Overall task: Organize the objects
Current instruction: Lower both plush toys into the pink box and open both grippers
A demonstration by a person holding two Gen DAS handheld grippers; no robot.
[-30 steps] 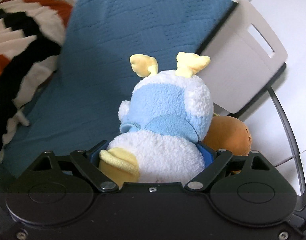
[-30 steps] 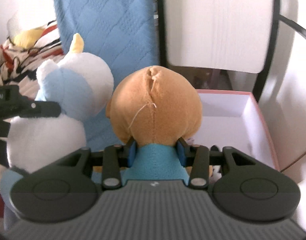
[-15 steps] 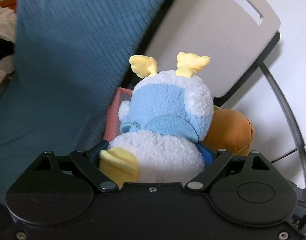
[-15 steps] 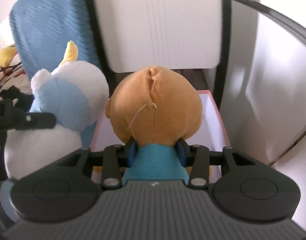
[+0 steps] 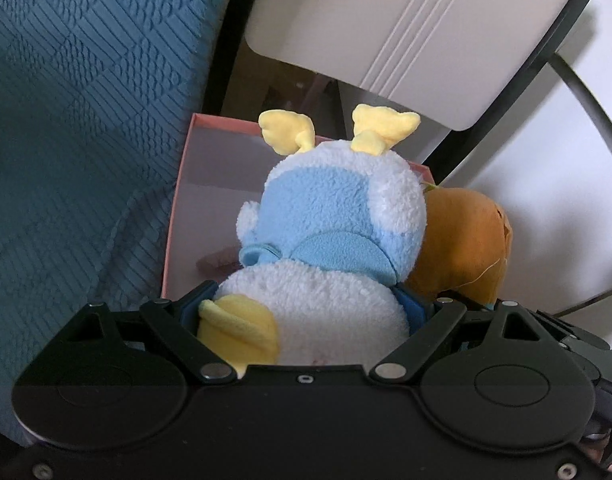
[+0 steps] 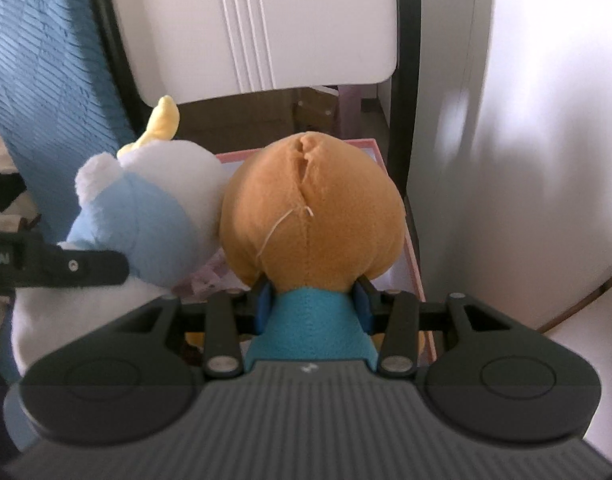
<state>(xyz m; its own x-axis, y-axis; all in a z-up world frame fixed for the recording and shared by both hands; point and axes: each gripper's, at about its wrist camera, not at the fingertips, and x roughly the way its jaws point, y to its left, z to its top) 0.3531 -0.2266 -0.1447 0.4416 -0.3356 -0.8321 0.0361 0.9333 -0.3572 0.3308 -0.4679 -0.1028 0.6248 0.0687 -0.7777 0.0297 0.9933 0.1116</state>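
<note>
Chair (image 6: 266,20): white backrest on a black frame, standing directly behind the box.
Blanket (image 5: 74,128): blue quilted fabric, draped to the left of the box.
Box (image 5: 178,216): pink-walled, open-topped, pale inside; it sits below and ahead of both toys. A small item lies on its floor, too obscured to identify.
White and blue plush toy (image 5: 330,240): yellow antlers and yellow foot; held over the left half of the box, touching the brown toy at its right side.
Brown plush toy (image 6: 310,212): round head with a split seam and a loose thread, teal body; held over the right half of the box.
Left gripper (image 5: 306,308): jaws spread wide and clamped on the white body of the plush.
Right gripper (image 6: 312,300): jaws narrower, pinching the teal neck below the brown head.
Handling: both toys are probably light, soft and compressible, non-slip and not fragile. Grip at the body or neck, not on antlers or the torn seam.
</note>
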